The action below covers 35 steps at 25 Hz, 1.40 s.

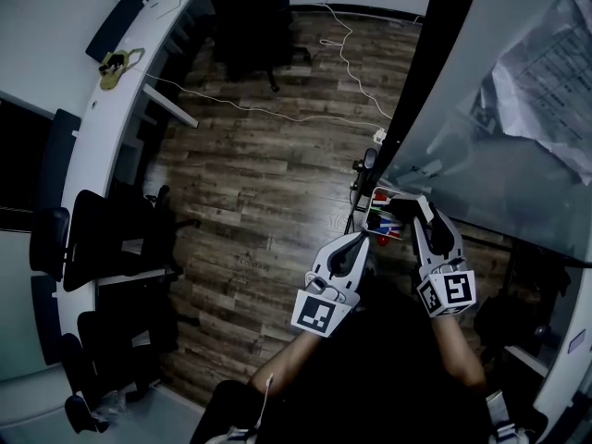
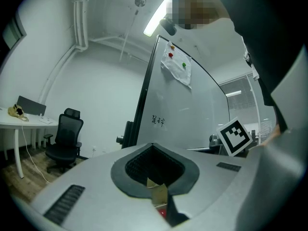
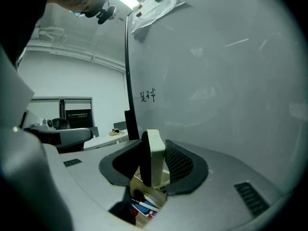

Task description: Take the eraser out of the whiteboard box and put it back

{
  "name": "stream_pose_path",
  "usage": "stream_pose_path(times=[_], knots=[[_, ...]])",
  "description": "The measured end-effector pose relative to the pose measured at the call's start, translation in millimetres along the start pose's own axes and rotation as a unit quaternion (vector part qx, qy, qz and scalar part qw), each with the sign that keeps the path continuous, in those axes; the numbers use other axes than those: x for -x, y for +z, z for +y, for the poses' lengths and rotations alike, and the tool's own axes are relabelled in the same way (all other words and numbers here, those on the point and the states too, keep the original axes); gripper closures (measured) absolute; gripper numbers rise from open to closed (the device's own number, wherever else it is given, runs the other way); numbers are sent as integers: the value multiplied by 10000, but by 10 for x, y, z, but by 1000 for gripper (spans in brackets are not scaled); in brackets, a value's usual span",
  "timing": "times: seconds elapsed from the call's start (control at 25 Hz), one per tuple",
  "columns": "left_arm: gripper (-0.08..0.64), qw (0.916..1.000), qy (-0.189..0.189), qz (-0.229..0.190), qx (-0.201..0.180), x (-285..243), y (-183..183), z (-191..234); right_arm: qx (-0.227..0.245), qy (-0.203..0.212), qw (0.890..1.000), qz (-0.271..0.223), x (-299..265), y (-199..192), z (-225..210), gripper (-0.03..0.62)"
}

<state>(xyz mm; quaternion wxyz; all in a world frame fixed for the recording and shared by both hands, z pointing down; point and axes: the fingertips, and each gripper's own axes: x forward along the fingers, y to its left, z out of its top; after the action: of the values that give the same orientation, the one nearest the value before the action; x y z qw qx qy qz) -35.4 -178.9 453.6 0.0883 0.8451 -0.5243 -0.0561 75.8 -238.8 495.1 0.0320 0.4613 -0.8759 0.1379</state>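
In the right gripper view my right gripper [image 3: 154, 146] is shut on the eraser [image 3: 155, 153], a white block with a dark felt face, held upright between the pads. Below it lies the whiteboard box [image 3: 144, 207] with coloured markers inside. The head view shows both grippers side by side at the foot of the whiteboard [image 1: 499, 109], over the box [image 1: 384, 218]. My right gripper [image 1: 424, 213] is above the box's right part. My left gripper [image 1: 359, 240] hangs just left of the box with its tips together and nothing held. In its own view the left gripper [image 2: 154, 146] is shut, with a bit of the cardboard box [image 2: 157, 192] showing under it.
A sheet of paper [image 1: 546, 72] is pinned on the whiteboard. Black office chairs [image 1: 102, 239] stand along a white desk [image 1: 120, 109] at the left. A white cable [image 1: 277, 114] runs across the wooden floor. The whiteboard's dark frame post [image 1: 435, 72] rises beside the box.
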Motion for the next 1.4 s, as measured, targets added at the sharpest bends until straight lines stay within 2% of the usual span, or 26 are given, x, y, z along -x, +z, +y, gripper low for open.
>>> stream_pose_path(times=[0.44, 0.72, 1.08, 1.4], knots=[[554, 9999, 92, 35, 98, -130, -46, 122, 14, 106, 9997, 199, -205, -107, -14, 436], [554, 9998, 111, 62, 146, -124, -80, 138, 476, 315, 9980, 290, -248, -182, 95, 435], [554, 9998, 112, 62, 181, -125, -77, 192, 607, 414, 9968, 300, -369, -188, 198, 434], [554, 9997, 122, 54, 198, -149, -77, 228, 794, 505, 9936, 619, -427, -314, 262, 433]])
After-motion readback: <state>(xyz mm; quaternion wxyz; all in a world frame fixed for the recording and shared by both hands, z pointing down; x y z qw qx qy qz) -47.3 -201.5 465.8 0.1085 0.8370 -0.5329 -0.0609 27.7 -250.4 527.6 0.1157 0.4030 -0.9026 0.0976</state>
